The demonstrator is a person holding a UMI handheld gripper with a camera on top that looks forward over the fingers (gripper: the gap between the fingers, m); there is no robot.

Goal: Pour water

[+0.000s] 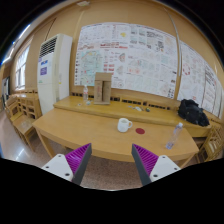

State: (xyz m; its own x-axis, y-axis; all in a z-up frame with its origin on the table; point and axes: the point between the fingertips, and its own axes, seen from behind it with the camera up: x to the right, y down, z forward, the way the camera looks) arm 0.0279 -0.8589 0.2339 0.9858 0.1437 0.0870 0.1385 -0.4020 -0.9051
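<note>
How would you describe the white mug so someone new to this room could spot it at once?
Start at the long curved wooden table ahead of the open tool. Near its middle stands the white mug, handle to one side. A flat red coaster lies just beside it and a clear bottle stands farther along; the mug alone is white and squat.

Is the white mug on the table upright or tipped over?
Upright: the white mug stands on its base on the wooden table, well beyond the open gripper.
</note>
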